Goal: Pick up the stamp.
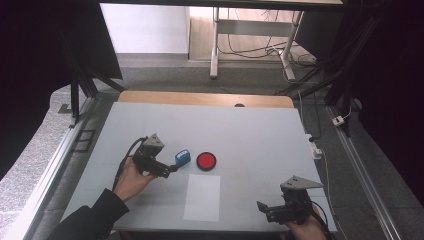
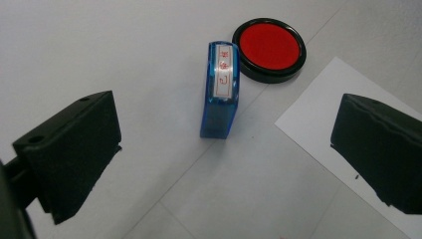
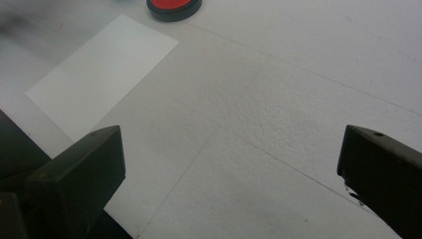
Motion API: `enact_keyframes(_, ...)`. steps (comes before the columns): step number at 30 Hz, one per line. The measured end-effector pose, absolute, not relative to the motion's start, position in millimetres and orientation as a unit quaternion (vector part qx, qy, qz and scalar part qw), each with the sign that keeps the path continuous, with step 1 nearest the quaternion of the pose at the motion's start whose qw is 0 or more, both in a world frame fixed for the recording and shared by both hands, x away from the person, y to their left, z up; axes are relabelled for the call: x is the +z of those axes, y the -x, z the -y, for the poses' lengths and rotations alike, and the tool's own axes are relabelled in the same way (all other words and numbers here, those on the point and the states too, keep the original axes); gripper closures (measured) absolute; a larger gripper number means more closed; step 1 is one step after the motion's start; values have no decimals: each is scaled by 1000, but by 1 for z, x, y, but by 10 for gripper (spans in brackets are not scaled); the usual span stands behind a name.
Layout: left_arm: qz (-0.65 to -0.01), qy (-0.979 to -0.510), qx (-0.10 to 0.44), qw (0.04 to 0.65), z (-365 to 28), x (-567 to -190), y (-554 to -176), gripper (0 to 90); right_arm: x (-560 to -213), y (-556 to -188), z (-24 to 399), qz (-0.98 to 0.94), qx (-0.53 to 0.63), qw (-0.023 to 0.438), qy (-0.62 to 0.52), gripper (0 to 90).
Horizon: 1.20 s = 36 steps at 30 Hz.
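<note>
Left hand-held gripper (image 1: 172, 169) sits left of centre in the high view, held in my left hand (image 1: 131, 179). Its jaws are spread wide and grasp nothing. In the left gripper view the blue stamp (image 2: 220, 89) lies on its side on the desk (image 1: 250, 130), in the upper middle of the frame, beyond the gap between the two jaws and touching neither. Red characters on its white label are too small to read.

The red ink pad (image 2: 269, 49) sits just beside the stamp's far end, at upper right of that frame; I cannot tell whether the two touch. In the high view the pad (image 1: 206, 161) is at centre, stamp (image 1: 182, 157) to its left.

White paper sheet (image 1: 202, 197) lies below the pad. In the left gripper view its lower part is hidden behind the right-hand jaw.

Right hand-held gripper (image 1: 261, 208) rests at lower right of the high view, jaws apart, empty. My right hand (image 1: 305, 231) is cut off by the bottom edge. In the right gripper view the pad (image 3: 174, 7) is cropped by the top edge; the upper left corner is blurred.
</note>
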State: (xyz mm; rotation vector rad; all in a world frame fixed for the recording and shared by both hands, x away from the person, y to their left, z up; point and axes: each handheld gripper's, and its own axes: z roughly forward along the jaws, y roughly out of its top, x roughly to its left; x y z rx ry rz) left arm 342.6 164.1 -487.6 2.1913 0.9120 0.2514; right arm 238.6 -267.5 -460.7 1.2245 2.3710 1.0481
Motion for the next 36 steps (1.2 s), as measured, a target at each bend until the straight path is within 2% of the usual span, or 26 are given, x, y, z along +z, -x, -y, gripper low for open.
enact_keyframes(9,-346,-864,98,353,-147,-497,-360,6,-461,-239,268,-820,362,135,-423,0)
enact_keyframes(16,-340,-871,97,341,-139,-504,-370,83,-461,-239,268,-820,362,134,-422,0)
enact_keyframes(27,-332,-878,90,332,-136,-504,-378,444,-461,-239,267,-821,361,134,-421,0)
enact_keyframes(30,-331,-880,87,330,-134,-505,-378,564,-461,-239,268,-821,362,134,-422,0)
enact_keyframes(32,-330,-881,88,329,-134,-504,-377,688,-461,-239,268,-821,362,134,-421,0)
enact_keyframes(36,-329,-883,96,322,-132,-503,-376,698,-461,-239,267,-821,361,134,-420,0)
